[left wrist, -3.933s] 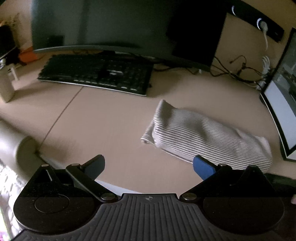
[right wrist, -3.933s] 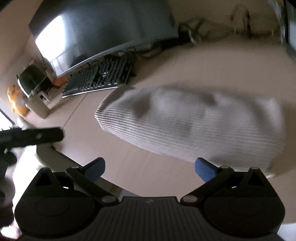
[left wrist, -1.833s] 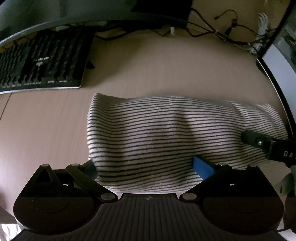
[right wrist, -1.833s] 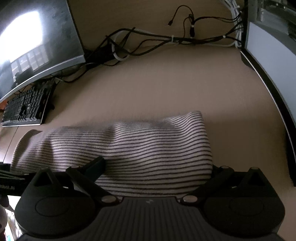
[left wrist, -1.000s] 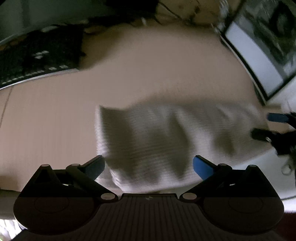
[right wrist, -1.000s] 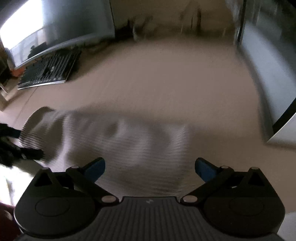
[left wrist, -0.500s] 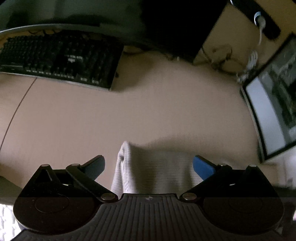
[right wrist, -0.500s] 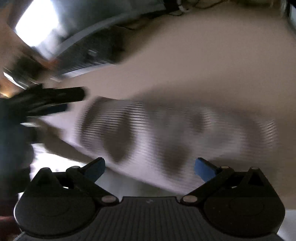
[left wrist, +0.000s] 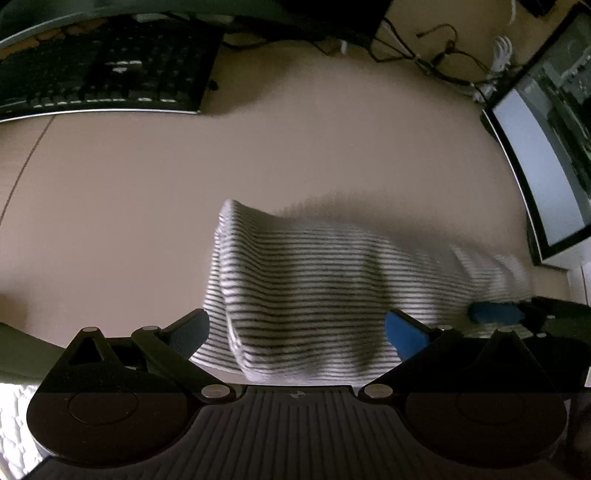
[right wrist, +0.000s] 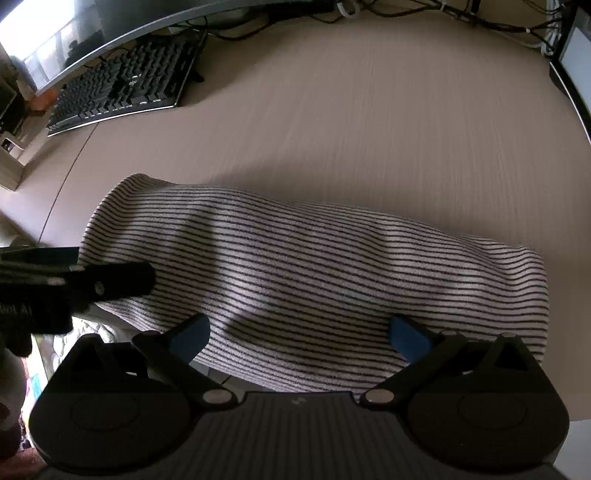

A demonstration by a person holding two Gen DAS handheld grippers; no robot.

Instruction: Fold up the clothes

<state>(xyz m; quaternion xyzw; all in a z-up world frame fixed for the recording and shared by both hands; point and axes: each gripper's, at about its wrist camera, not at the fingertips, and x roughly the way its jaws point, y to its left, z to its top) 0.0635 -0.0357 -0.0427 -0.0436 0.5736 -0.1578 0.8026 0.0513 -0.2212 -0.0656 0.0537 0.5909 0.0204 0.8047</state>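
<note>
No text, label or number can be read anywhere.

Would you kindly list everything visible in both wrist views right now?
striped garment: one, white with dark stripes, folded, lying on the desk near its front edge
desk: one, beige, under everything
keyboard: one, black, far left
curved monitor: one, dark frame, behind the keyboard
second screen: one, lit white with a black frame, at the right edge
cables: a bundle, dark and white, along the back
left tool: black with blue pads, open over the garment's left end
right tool: black with blue pads, open over the garment's near edge
</note>
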